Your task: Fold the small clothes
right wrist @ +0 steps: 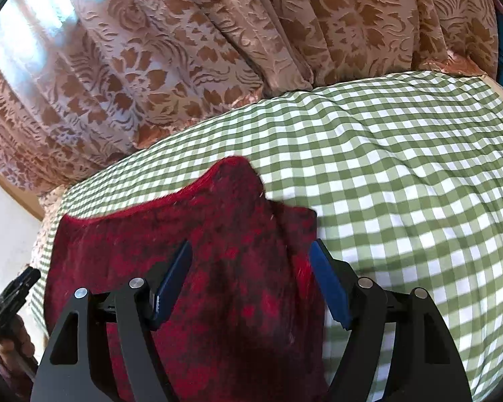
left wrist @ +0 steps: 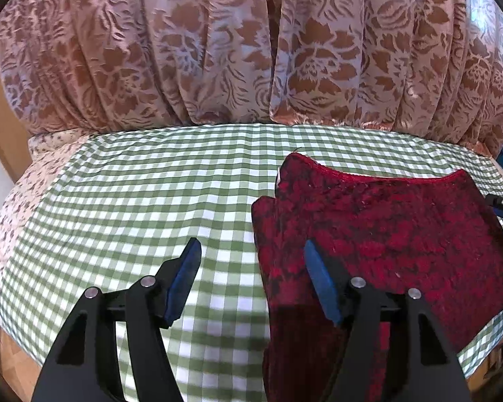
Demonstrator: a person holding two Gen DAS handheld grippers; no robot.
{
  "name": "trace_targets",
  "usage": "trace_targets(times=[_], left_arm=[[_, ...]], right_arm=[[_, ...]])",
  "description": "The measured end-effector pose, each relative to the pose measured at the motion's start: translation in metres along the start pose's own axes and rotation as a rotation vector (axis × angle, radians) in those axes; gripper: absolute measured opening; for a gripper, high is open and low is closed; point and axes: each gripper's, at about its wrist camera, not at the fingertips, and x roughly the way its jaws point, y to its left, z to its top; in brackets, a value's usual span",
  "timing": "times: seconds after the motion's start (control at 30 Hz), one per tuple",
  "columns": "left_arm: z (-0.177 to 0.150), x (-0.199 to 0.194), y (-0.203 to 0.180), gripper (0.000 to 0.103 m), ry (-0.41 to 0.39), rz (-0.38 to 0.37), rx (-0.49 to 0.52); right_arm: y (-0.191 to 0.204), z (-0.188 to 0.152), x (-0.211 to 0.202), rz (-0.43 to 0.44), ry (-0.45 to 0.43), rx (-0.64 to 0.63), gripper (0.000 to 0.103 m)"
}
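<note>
Both claws wide, nothing held, over the red garment.

Left claw [left wrist: 251,254] gapes across the garment's [left wrist: 379,234] left edge; right claw [right wrist: 251,258] gapes over its right edge, where a flap lies folded under. The garment rests flat on the gingham cloth [left wrist: 134,201]. Risk: pinching the gingham along with the knit, dragging both and skewing the fold.
</note>
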Motion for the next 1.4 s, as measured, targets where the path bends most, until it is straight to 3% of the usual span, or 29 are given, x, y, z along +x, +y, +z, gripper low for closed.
trace_targets(times=[0.23,0.4,0.43,0.47,0.53,0.7,0.87,1.0,1.17,1.23,1.33,1.4], left_arm=[[0.027,0.056,0.001,0.064,0.142,-0.169,-0.082],[0.033,0.084,-0.005,0.048,0.192,-0.247,-0.131],[0.033,0.088,-0.007,0.042,0.185,-0.252,-0.142],[0.032,0.087,-0.009,0.027,0.178,-0.259,-0.141],[0.033,0.086,-0.011,0.017,0.159,-0.282,-0.144],[0.038,0.071,-0.009,0.015,0.045,-0.266,-0.153],[0.042,0.089,-0.008,0.015,0.031,-0.196,-0.196],[0.035,0.124,-0.013,0.017,0.082,-0.122,-0.189],[0.018,0.142,-0.012,0.024,0.091,-0.090,-0.201],[0.021,0.139,-0.014,0.027,0.099,-0.073,-0.188],[0.025,0.117,-0.010,0.051,0.055,-0.024,-0.201],[0.024,0.099,-0.006,0.054,0.019,-0.001,-0.222]], right_arm=[[-0.008,0.022,0.021,-0.001,0.025,0.028,0.071],[-0.001,0.028,0.036,0.031,0.056,0.009,0.069],[0.002,0.028,0.038,0.039,0.061,-0.007,0.062],[0.006,0.029,0.040,0.038,0.062,-0.028,0.057],[0.013,0.029,0.041,0.008,0.056,-0.068,0.028],[0.023,0.037,0.028,-0.009,-0.040,-0.115,0.021],[0.031,0.048,0.039,-0.062,-0.088,-0.134,0.021],[0.025,0.045,0.085,-0.161,-0.014,-0.137,0.020],[0.010,0.038,0.115,-0.176,0.062,-0.097,0.021],[0.011,0.041,0.113,-0.173,0.073,-0.093,0.033],[0.012,0.045,0.096,-0.172,0.043,-0.091,0.055],[0.016,0.045,0.076,-0.164,-0.003,-0.085,0.063]])
